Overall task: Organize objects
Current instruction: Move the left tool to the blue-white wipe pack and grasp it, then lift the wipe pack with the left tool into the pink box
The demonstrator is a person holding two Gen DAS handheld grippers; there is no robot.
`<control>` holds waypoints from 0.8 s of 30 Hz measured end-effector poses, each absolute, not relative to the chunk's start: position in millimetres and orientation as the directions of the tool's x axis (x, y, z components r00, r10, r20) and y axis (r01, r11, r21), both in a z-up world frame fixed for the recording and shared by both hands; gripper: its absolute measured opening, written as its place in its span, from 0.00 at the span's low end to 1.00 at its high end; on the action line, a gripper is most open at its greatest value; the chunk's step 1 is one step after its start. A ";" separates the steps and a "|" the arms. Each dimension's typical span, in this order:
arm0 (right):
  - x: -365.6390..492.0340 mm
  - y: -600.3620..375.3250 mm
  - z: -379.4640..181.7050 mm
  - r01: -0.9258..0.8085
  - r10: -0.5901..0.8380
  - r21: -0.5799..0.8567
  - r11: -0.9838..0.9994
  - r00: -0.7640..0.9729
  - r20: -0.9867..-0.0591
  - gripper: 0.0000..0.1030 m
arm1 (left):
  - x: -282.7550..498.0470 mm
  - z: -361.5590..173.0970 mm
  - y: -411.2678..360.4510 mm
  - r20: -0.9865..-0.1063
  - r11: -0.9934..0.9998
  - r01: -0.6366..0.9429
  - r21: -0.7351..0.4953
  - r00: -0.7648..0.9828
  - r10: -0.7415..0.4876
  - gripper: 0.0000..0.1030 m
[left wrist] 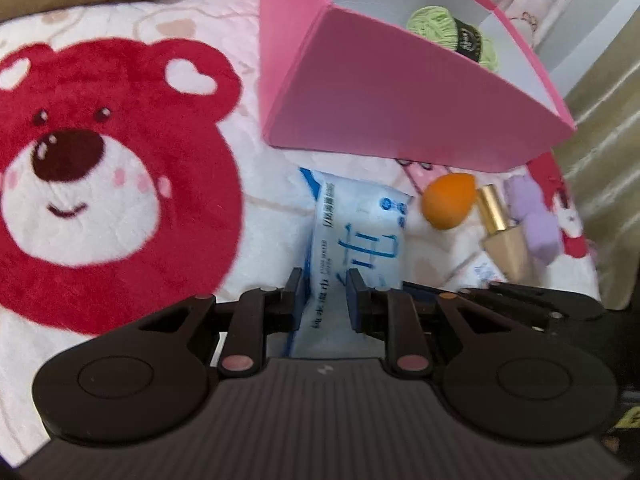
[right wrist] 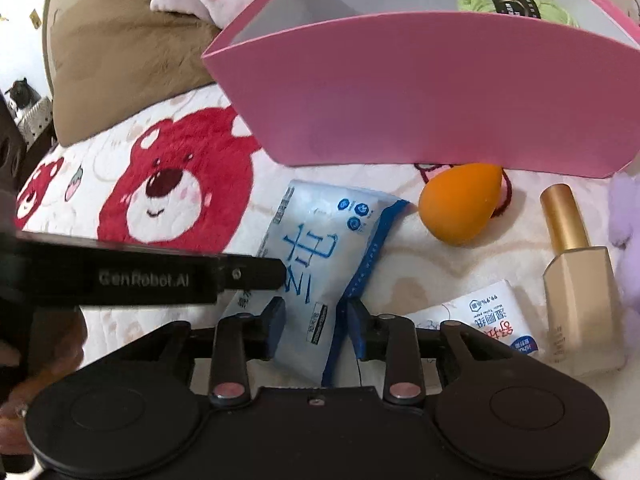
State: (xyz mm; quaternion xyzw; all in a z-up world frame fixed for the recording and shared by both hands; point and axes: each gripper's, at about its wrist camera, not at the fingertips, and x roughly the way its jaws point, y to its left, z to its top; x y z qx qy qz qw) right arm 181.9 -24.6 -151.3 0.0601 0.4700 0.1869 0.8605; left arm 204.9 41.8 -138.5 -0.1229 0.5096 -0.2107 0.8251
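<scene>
A blue-and-white wet wipes pack point(left wrist: 360, 224) point(right wrist: 320, 240) lies on a bear-print blanket in front of a pink box point(left wrist: 400, 112) point(right wrist: 400, 100). My left gripper point(left wrist: 326, 296) is shut on the pack's near end. In the right wrist view its black side comes in from the left, with the tip point(right wrist: 276, 272) on the pack. My right gripper point(right wrist: 316, 320) pinches the same pack, a pad pressing on each side. A green yarn ball point(left wrist: 452, 28) point(right wrist: 516, 4) rests inside the box.
Right of the pack lie an orange makeup sponge point(right wrist: 460, 204), a gold-capped bottle point(right wrist: 576, 276), a smaller wipes pack point(right wrist: 488, 320) and a purple plush point(right wrist: 628, 240). A brown pillow point(right wrist: 120, 60) is behind on the left. The red bear print point(left wrist: 100, 168) covers the blanket's left.
</scene>
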 end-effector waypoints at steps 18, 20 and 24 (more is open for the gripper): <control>122.6 -27.7 -77.5 -0.421 0.400 0.163 0.893 0.570 -0.718 0.34 | 147.2 -60.8 52.7 -0.695 0.819 0.285 -0.498 0.434 -0.573 0.20; 117.6 -29.1 -66.9 -0.434 0.411 0.161 0.886 0.578 -0.705 0.34 | 139.9 -45.3 48.4 -0.699 0.833 0.322 -0.449 0.454 -0.552 0.20; 114.4 -30.5 -44.0 -0.435 0.415 0.158 0.886 0.596 -0.687 0.34 | 137.8 -14.2 43.1 -0.692 0.841 0.342 -0.419 0.479 -0.540 0.20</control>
